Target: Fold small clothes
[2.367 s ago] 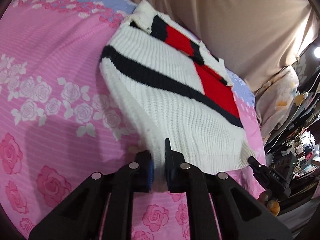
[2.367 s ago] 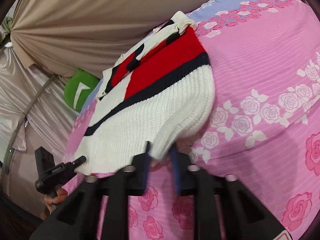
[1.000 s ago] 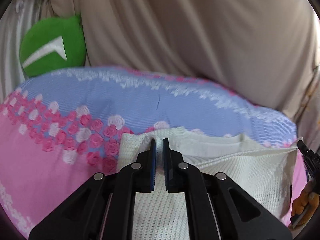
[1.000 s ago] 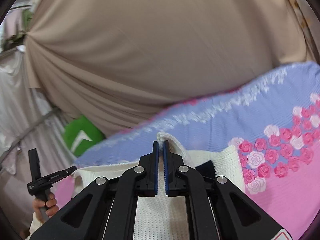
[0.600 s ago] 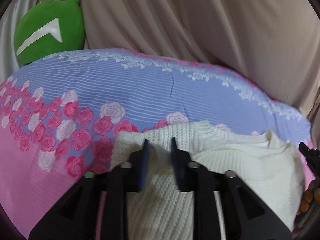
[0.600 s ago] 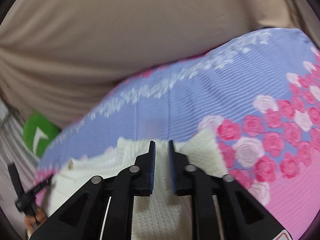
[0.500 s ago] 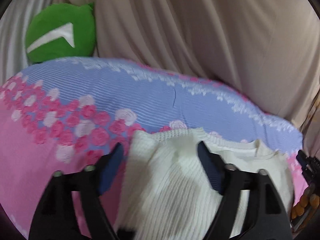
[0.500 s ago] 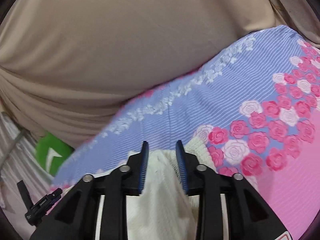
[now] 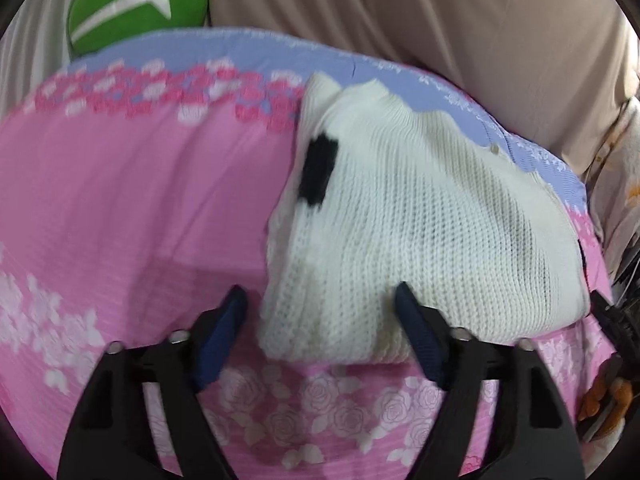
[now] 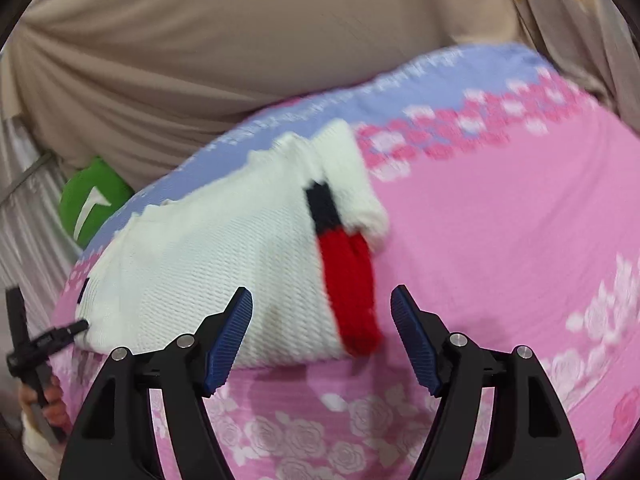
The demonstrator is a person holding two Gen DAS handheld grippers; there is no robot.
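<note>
The white chunky-knit sweater with black and red stripes lies folded over on the pink rose-printed bed sheet, its fold edge nearest both tools. The left gripper and right gripper both have their fingers spread wide, holding nothing. The fold looks laid; a good next move would be re-pinching a side edge low and square so the layers stay aligned. No readable writing shows; the green cushion bears only a white mark.

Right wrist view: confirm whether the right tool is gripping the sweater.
No: the right tool stands wide open, the sweater lying loose on the bedsheet.
</note>
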